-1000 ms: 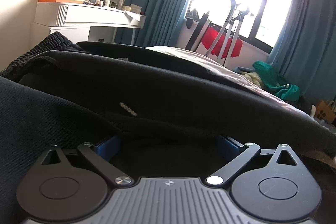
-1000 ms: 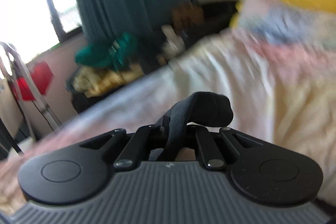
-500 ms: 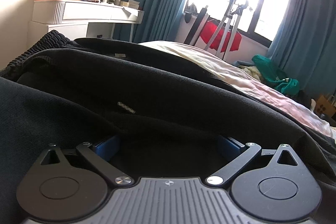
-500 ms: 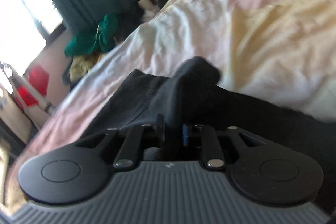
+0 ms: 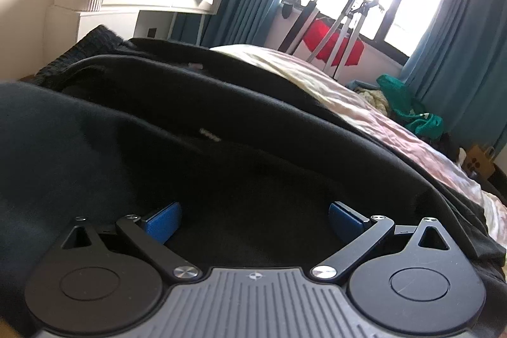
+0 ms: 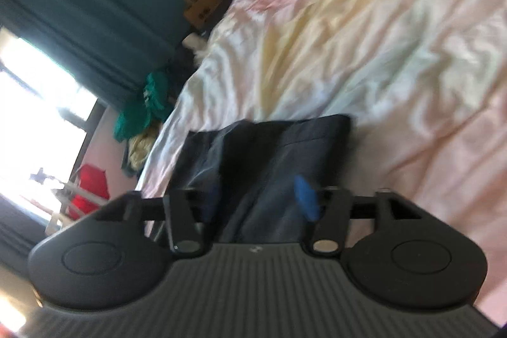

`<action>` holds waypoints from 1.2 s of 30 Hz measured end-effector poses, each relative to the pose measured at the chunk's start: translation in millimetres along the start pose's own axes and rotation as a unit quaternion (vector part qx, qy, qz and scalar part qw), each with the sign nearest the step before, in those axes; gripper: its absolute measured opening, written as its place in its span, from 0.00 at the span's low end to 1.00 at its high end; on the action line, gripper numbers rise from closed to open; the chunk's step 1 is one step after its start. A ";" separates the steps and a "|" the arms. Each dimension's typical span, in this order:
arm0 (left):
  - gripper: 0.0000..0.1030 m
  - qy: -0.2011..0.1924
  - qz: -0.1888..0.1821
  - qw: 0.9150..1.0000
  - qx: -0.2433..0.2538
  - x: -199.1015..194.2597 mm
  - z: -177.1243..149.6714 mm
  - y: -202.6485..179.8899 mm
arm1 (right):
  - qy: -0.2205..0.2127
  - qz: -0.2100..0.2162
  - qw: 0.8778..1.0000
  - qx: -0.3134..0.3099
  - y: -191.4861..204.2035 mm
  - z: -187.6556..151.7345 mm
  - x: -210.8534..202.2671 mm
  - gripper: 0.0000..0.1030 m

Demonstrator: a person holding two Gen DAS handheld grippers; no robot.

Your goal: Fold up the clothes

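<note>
Two sets of fingers in play: my right gripper (image 6: 258, 195) is opening, its blue pads parting around the black garment (image 6: 269, 148), whose folded end is lying straight ahead on the pastel bedsheet (image 6: 396, 53). My left gripper (image 5: 255, 219) is standing wide and empty over the same dark cloth. Motion blur is hiding whether the pads touch it.

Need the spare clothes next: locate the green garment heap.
Right side of the left wrist view: green garment heap on the floor past the bed, below the teal curtain.
</note>
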State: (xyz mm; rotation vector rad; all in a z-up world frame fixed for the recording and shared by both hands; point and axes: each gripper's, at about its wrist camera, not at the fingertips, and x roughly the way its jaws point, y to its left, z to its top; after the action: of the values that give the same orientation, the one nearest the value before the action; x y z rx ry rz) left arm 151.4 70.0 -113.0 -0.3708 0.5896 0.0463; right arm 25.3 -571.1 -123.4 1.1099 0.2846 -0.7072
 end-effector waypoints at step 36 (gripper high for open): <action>0.97 0.122 -0.081 0.954 -0.261 -106.1 37.1 160.5 | -0.073 -0.056 0.988 -0.127 -12.3 14.1 43.5 0.05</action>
State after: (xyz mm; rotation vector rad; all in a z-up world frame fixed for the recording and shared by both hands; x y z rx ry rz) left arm 59.2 239.5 -78.7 -0.9483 0.7889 -0.0026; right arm 48.1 -603.3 -149.7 0.8004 0.3042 -0.8242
